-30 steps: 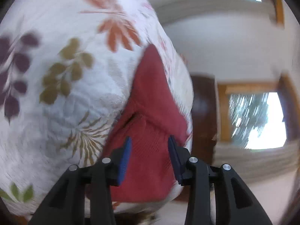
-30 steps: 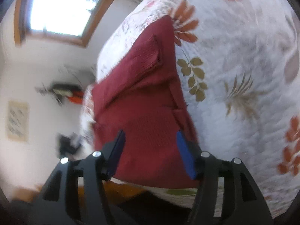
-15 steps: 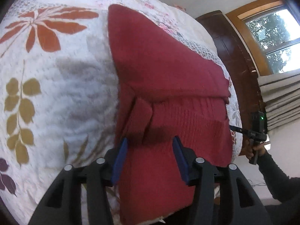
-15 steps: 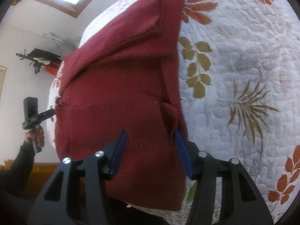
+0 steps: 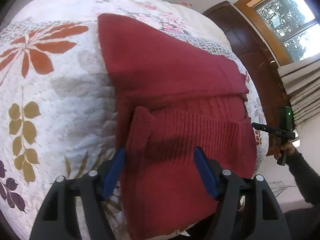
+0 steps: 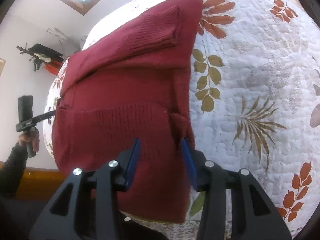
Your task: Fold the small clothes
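Note:
A dark red knitted sweater (image 5: 172, 76) (image 6: 120, 92) lies partly folded on a white quilt with a leaf print (image 5: 50, 92) (image 6: 250, 70). A ribbed sleeve is folded across its body. My left gripper (image 5: 159, 154) stands open over the sweater's near left part, with the folded ribbed cuff (image 5: 140, 132) just beyond its left finger. My right gripper (image 6: 160, 142) is open above the sweater's near right edge, its right finger beside a small raised fold (image 6: 179, 120). Nothing is held between either pair of fingers.
A person's hand in a dark sleeve holds the other gripper at the bed's side (image 5: 284, 132) (image 6: 26, 124). Dark wooden furniture (image 5: 254, 46) and a window (image 5: 288, 20) stand beyond the bed. A wooden bed edge (image 6: 40, 176) runs at the lower left.
Both cameras swung from a tilted, blurred look to a steady one over the sweater. My left gripper has opened wider; the right gripper sits closer to the sweater's right edge.

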Tool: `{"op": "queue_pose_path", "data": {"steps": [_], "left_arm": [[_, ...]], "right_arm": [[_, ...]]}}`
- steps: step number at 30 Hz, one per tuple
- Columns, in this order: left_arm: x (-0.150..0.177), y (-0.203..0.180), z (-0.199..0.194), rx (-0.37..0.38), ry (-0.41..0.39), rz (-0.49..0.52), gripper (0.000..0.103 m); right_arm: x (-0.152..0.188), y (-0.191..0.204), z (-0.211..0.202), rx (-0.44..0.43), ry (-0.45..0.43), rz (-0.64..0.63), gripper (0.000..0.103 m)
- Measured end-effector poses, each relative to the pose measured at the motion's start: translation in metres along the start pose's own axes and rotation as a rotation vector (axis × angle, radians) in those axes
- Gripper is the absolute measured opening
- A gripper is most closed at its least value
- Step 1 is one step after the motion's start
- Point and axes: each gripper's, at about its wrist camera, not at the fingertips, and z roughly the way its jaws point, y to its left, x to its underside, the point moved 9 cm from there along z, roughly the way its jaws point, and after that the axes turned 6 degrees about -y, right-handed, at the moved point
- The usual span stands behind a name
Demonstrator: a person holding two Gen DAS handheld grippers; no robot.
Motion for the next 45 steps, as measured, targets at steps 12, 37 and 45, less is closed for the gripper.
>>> {"op": "queue_pose_path", "data": {"steps": [12,37,45], "left_arm": [[0.003,-0.017,0.012,-0.033,0.020,0.077,0.032],[-0.001,-0.017,0.025,-0.006,0.039,0.067,0.070],[-0.001,-0.015,0.034,-0.006,0.071,0.056,0.048]], "right_arm": [[0.009,0.004,0.003,0.054,0.011,-0.049,0.028],[-0.006,0.010,0.006,0.118,-0.010,-0.041,0.037],[-0.003,0.014,0.021,0.088,0.025,-0.044,0.027]]}}
